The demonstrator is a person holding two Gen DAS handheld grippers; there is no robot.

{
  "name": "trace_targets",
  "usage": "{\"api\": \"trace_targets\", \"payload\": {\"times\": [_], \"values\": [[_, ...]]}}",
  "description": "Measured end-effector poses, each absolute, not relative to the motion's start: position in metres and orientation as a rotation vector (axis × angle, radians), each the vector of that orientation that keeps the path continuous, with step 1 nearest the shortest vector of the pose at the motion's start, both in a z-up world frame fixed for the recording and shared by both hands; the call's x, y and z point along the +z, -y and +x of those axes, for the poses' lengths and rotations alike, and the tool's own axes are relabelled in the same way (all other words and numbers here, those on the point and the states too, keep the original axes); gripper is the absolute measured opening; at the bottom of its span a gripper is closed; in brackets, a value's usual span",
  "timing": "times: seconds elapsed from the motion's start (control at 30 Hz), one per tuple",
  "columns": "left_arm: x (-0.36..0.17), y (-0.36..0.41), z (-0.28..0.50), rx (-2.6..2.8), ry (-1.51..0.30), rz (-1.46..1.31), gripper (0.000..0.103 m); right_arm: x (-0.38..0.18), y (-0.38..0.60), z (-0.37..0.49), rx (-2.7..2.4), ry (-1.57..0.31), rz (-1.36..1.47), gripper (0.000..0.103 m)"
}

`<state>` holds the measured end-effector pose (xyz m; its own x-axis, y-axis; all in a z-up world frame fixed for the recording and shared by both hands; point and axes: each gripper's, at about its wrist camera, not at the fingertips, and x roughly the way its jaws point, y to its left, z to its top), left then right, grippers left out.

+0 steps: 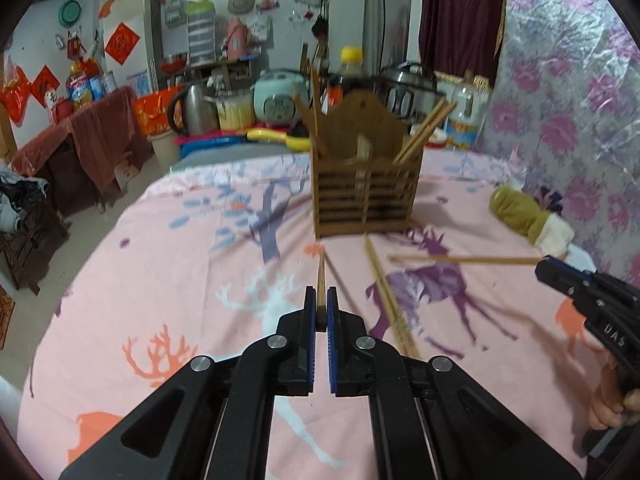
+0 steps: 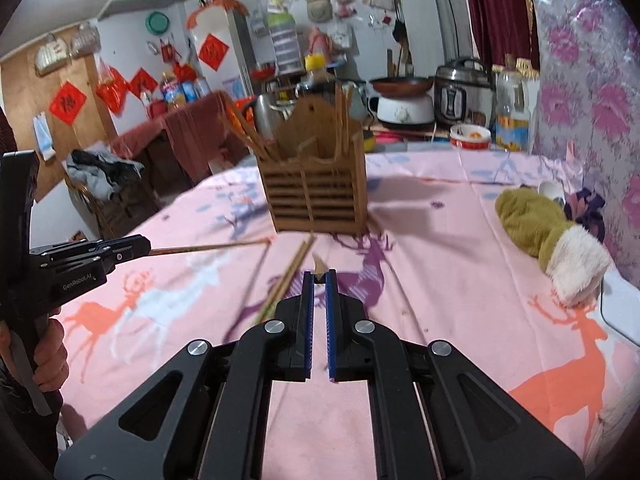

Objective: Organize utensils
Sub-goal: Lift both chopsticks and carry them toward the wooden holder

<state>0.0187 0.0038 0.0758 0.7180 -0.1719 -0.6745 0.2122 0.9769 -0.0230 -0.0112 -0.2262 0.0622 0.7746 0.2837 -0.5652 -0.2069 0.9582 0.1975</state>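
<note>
We note a pink tablecloth (image 1: 168, 264) with a deer print — orange, white and purple stags plus a purple tree. Brown slatted wooden holder (image 1: 366, 196); tan chopstick (image 1: 321, 280) between blue-padded black fingers of the left gripper (image 1: 321, 300), and the right gripper (image 2: 319, 280) has the same black-and-blue. Olive-green mitten (image 2: 532, 220) with a white fluffy cuff. Wall covering (image 2: 592, 92) is silvery with magenta flowers — curtain (image 2: 496, 8) dark maroon.
</note>
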Motion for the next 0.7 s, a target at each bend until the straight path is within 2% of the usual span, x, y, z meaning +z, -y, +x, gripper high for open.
{"api": "trace_targets", "payload": {"times": [0.37,0.5,0.57,0.7], "values": [[0.101,0.006,0.013,-0.249,-0.717,0.08,0.005,0.091,0.223,-0.025,0.29,-0.558,0.122,0.006],[0.071,0.004,0.015,-0.283,-0.81,0.089,0.008,0.091,0.223,-0.024,0.293,-0.562,0.126,0.006],[0.048,0.001,0.015,-0.272,-0.855,0.1,0.021,0.09,0.223,-0.024,0.291,-0.569,0.129,0.006],[0.005,-0.005,0.019,-0.271,-0.961,0.1,0.025,0.088,0.225,-0.025,0.291,-0.575,0.138,0.006]]}}
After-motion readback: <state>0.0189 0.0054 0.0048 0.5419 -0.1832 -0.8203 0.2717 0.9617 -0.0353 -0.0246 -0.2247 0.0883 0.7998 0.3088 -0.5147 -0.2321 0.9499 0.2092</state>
